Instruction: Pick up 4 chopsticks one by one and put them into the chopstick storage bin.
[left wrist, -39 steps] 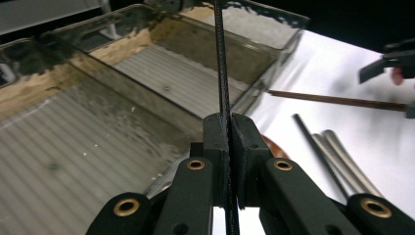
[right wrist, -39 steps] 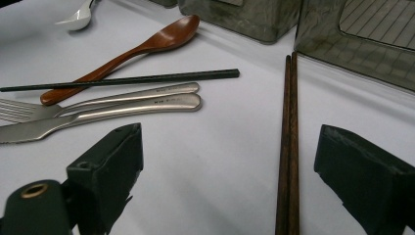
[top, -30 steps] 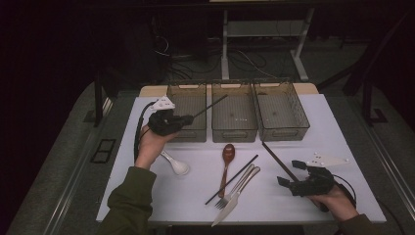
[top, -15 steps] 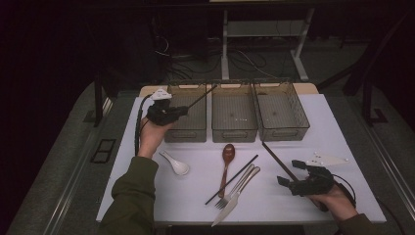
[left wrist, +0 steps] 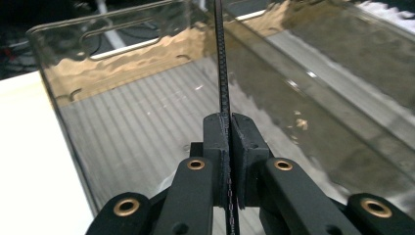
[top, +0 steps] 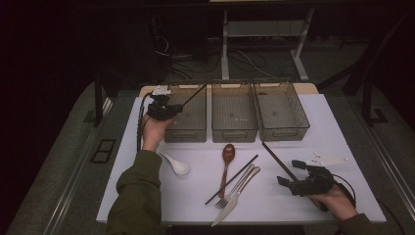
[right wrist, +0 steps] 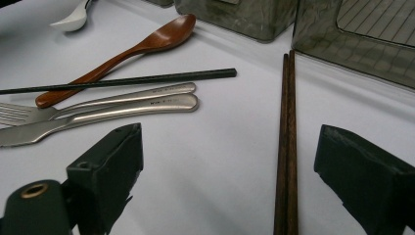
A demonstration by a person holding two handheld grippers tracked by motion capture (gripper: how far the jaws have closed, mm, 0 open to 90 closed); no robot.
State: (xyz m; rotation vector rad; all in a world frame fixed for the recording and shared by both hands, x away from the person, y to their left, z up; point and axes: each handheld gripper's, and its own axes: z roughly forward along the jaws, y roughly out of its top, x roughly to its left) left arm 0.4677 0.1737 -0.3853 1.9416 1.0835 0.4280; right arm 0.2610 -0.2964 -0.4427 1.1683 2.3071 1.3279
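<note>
My left gripper [top: 172, 108] hangs over the left clear bin [top: 188, 131], shut on a black chopstick [top: 194, 93] that points up and away toward the bin's far rim. In the left gripper view the jaws pinch the black chopstick [left wrist: 222, 73] above the bin's ribbed floor [left wrist: 147, 122]. My right gripper [top: 290, 172] rests open near the table's front right. A pair of brown chopsticks [right wrist: 286, 137] lies on the table between its jaws, untouched, with its far end by the right bin [right wrist: 362, 34].
Middle bin [top: 234, 117] and right bin [top: 281, 115] stand in a row at the back. A second black chopstick [top: 232, 178], a wooden spoon [top: 227, 156], a fork and knife [top: 237, 188] and a white spoon [top: 176, 165] lie on the white table [top: 342, 196].
My left hand has carried the black chopstick away from me and a little left, over the left bin. The right hand has stayed where it was.
</note>
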